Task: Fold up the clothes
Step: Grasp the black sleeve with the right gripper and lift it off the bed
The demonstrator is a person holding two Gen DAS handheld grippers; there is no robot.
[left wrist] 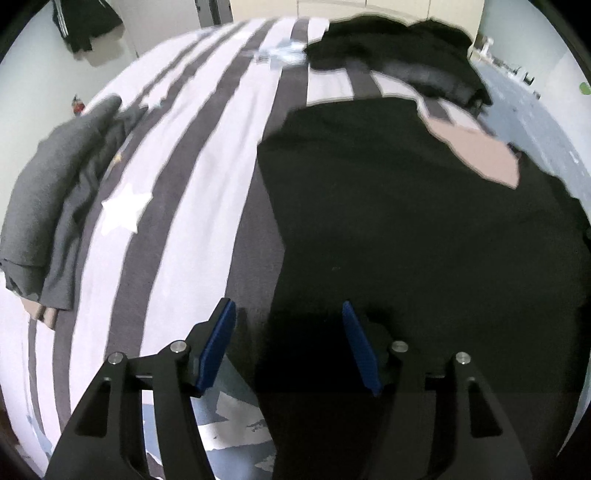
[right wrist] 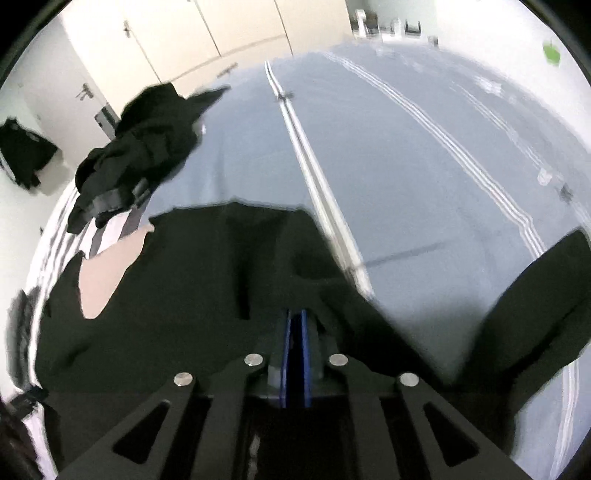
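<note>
Striped bedspread (left wrist: 192,155) with white star (left wrist: 123,212), grey floor (right wrist: 406,155), cream cupboard doors (right wrist: 177,33)

bare striped bedding (left wrist: 207,155) mid-bed; grey clothes (left wrist: 48,206) left, black heap (left wrist: 402,51) beyond

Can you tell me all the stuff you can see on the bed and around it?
Flat black garment: one, black, spread on the bed, nearest.
Crumpled black clothes heap: one, black, far end.
Folded grey clothes stack: one, grey, bed's left edge.
Striped bedcover with white stars: one, lilac and grey.
Dark garment hanging on wall: one, far left.
White cupboard doors: several, behind the bed.
Left gripper: open above the flat garment's edge.
Right gripper: shut on black cloth.
</note>
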